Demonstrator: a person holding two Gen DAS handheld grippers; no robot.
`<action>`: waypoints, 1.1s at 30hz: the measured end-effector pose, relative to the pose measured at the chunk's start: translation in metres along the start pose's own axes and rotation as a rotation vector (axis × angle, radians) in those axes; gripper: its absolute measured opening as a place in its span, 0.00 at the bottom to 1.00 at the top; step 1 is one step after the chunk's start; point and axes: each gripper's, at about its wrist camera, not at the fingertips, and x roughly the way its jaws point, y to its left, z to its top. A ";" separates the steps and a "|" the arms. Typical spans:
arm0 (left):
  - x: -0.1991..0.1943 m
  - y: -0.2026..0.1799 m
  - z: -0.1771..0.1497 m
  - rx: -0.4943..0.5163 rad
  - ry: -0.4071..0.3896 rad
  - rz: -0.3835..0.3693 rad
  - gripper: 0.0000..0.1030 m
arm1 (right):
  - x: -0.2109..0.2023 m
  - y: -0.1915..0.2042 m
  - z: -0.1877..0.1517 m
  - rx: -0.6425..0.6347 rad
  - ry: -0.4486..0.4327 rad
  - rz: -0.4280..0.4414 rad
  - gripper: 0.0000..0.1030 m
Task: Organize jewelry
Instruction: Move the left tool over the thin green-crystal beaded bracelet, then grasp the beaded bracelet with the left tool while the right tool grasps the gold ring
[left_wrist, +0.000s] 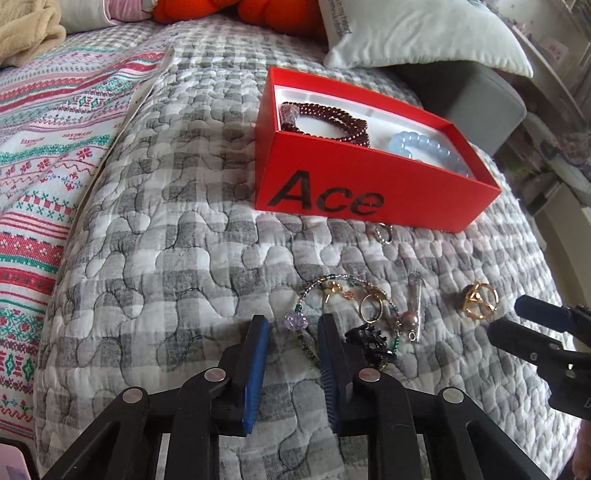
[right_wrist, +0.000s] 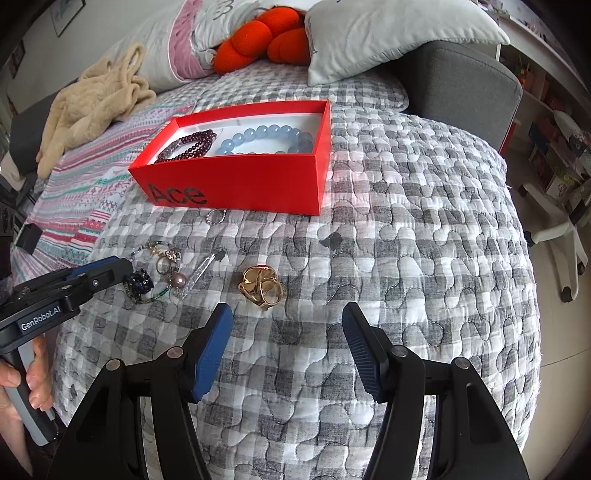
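Note:
A red "Ace" box (left_wrist: 369, 177) (right_wrist: 236, 181) stands on the quilted bed and holds a dark red bead bracelet (left_wrist: 325, 120) (right_wrist: 188, 146) and a pale blue bead bracelet (left_wrist: 432, 147) (right_wrist: 269, 136). A pile of jewelry lies in front of it: a beaded strand with a purple bead (left_wrist: 295, 320), gold rings (left_wrist: 371, 306), a silver pin with a pearl (left_wrist: 415, 310) (right_wrist: 199, 275), a black piece (left_wrist: 369, 341) (right_wrist: 140, 282). A gold knot ring (left_wrist: 479, 301) (right_wrist: 263, 286) lies apart. My left gripper (left_wrist: 293, 323) is open around the strand. My right gripper (right_wrist: 288, 325) is open just short of the knot ring.
A small silver chain ring (left_wrist: 384, 233) (right_wrist: 216, 216) lies against the box front. A striped blanket (left_wrist: 55, 147) covers the bed's left side. Pillows (right_wrist: 388, 33), an orange plush (right_wrist: 266, 40) and a beige throw (right_wrist: 92, 99) lie behind. A grey headboard (right_wrist: 461, 85) stands at the right.

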 end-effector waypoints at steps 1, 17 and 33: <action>0.001 -0.002 0.000 0.016 0.001 0.018 0.08 | 0.000 0.000 0.000 -0.003 0.001 -0.001 0.63; -0.029 -0.021 0.004 0.071 -0.106 -0.014 0.00 | 0.004 0.002 0.000 -0.013 0.007 0.002 0.63; -0.046 -0.022 0.007 0.051 -0.145 -0.035 0.00 | 0.016 0.008 0.004 -0.003 0.023 0.027 0.63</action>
